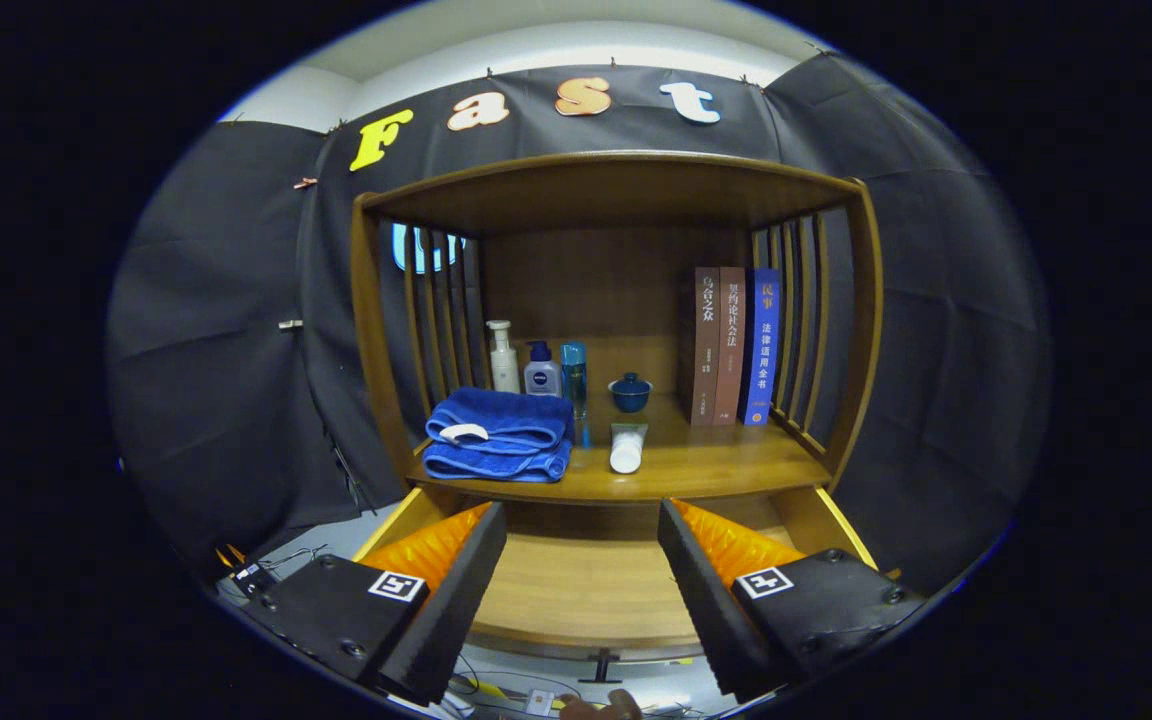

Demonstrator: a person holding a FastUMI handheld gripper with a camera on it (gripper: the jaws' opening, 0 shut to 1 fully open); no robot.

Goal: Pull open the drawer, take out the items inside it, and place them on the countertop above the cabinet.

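The wooden drawer point(576, 585) stands pulled out below the countertop point(726, 465), and its bare wooden floor shows between my fingers. My gripper point(581, 560) hangs open above the drawer with nothing between its fingers. On the countertop lie a folded blue towel point(498, 435) and a white tube point(626, 447) on its side, just beyond the fingertips. The drawer's small dark handle point(601, 662) shows at its front edge.
At the back of the cabinet shelf stand a white pump bottle point(503, 357), a blue-capped bottle point(542, 370), a slim blue bottle point(574, 385), a blue lidded cup point(629, 392) and three upright books point(733, 345). Slatted wooden sides point(796, 330) and a top board enclose the shelf.
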